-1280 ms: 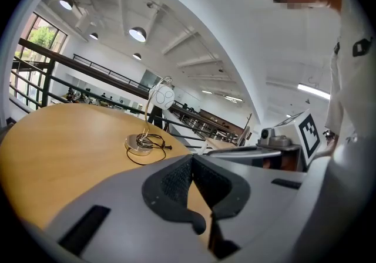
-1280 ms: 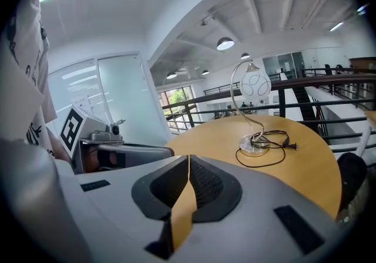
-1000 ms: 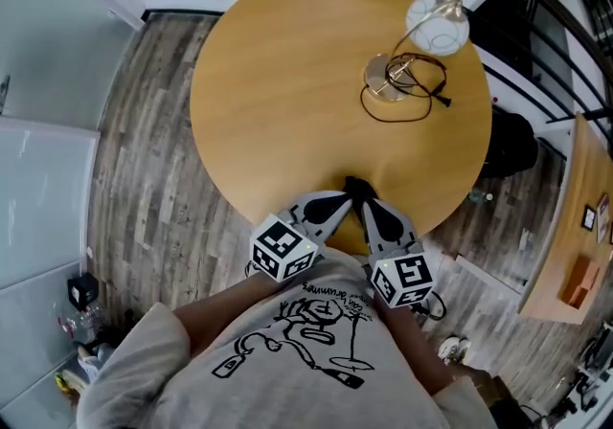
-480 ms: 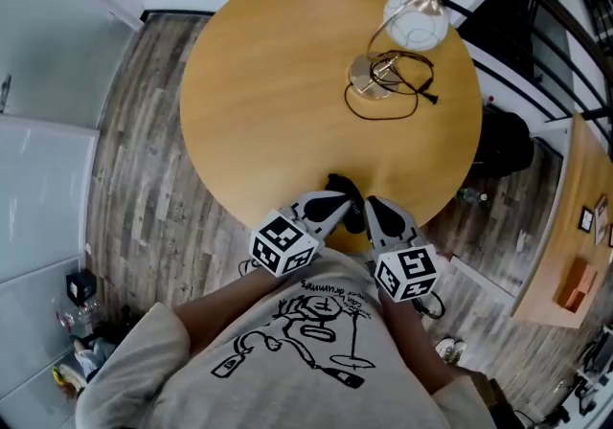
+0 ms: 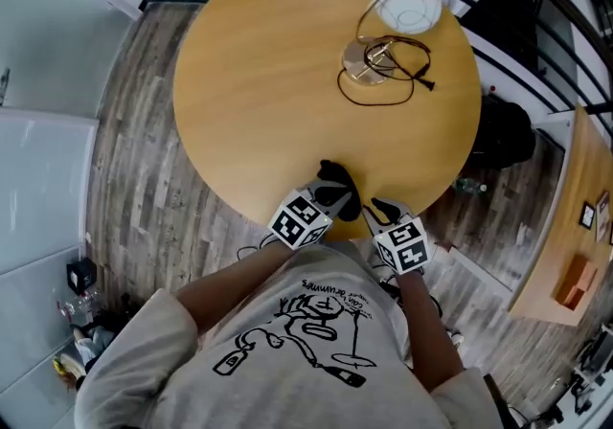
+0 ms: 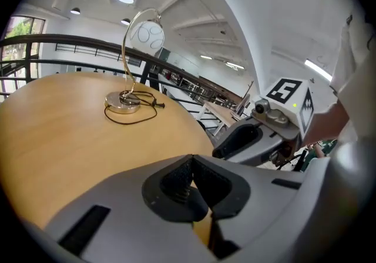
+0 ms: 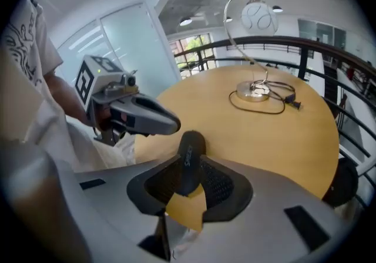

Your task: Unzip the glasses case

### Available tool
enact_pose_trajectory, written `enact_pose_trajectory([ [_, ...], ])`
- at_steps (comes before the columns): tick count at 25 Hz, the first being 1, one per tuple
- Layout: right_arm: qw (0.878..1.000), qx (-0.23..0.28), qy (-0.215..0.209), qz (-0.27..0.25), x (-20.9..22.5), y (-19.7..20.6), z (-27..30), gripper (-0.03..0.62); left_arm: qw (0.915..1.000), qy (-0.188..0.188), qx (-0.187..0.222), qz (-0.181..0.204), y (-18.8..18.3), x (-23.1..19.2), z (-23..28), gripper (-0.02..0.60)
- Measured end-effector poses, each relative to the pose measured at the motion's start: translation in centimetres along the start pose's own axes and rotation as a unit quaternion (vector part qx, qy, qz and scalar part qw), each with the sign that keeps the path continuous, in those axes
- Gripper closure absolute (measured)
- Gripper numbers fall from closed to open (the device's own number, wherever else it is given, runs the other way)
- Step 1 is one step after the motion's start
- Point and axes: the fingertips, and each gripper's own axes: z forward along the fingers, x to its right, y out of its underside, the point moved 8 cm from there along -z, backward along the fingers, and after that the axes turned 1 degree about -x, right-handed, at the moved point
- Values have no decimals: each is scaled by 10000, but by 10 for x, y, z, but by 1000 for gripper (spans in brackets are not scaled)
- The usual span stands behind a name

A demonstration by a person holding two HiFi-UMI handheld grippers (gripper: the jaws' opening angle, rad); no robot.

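The black glasses case [image 5: 333,176] lies at the near edge of the round wooden table [image 5: 259,82]. In the right gripper view the case [image 7: 188,153] stands end-on between the pads of my right gripper [image 7: 189,181], which is shut on it. My left gripper [image 6: 192,165] has its jaws closed together with nothing visible between them. In the head view my left gripper [image 5: 334,191] points at the case from the left, and my right gripper [image 5: 370,211] comes from the right. The left gripper's tip [image 7: 174,124] sits close beside the case; whether it touches is unclear.
A desk lamp [image 5: 406,2] with a round base [image 5: 363,59] and a looped black cable [image 5: 388,92] stands at the table's far right. Wood plank floor [image 5: 144,197] surrounds the table. A railing [image 7: 305,44] runs behind it, and a second desk [image 5: 565,264] is at right.
My left gripper has moved right, closer to the case. The right gripper has hardly moved. The head camera has shifted slightly.
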Motion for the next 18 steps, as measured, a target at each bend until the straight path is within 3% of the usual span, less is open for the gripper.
enact_pose_trajectory([
  [5,9928,-1100,-187,-433,-4,45,37,493,9993,0,-344,-143,24,-9,27,574],
  [8,9865,-1513,-234,-583,-3,65,55,488,9985,-35,-526,-120,34,-13,41,574],
  [13,9795,-1862,-321,-703,-6,78,77,488,9975,-97,-700,-70,47,-18,52,574],
  [18,9787,-1898,-362,-698,-7,83,86,490,9976,-67,-680,91,48,-17,55,574],
])
